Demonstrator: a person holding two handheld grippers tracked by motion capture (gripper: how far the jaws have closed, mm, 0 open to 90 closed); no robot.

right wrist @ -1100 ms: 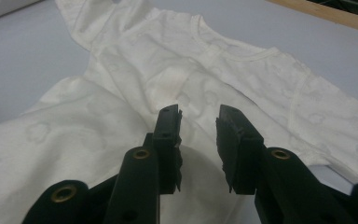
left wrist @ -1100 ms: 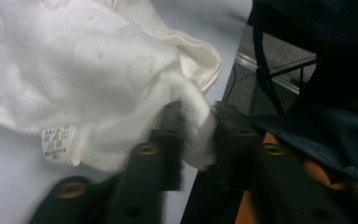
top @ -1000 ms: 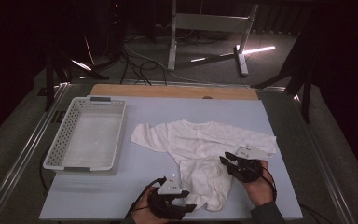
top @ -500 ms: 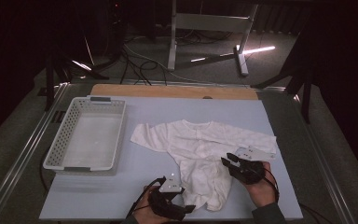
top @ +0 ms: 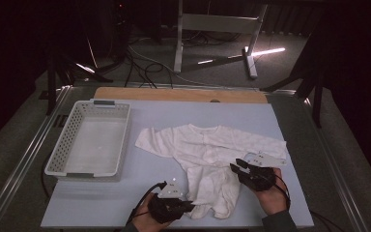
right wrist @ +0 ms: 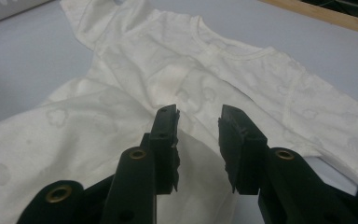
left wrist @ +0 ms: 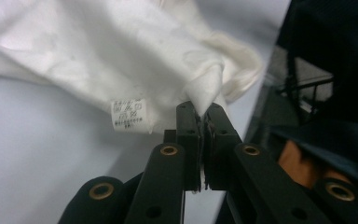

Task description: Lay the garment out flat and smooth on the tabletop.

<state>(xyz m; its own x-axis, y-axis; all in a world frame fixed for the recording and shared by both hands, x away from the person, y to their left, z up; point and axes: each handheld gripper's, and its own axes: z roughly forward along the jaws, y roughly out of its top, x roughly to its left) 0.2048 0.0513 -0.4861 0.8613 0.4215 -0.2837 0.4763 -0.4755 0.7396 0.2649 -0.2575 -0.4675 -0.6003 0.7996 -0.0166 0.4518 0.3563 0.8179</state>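
Pale blue table [top: 174, 118]: the white baby garment [top: 212, 150] lies toward its near edge. My left gripper [left wrist: 204, 116] has just closed, pinching its hem; my right gripper [right wrist: 198, 122] hovers open above it.

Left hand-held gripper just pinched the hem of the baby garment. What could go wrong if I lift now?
The left hand-held gripper, whose jaws have just been closing, holds only a small peak of the white baby garment, so the fabric may slip out. The right hand-held gripper stands open over the cloth, gripping nothing, so a lift could drag the garment unevenly across the table.
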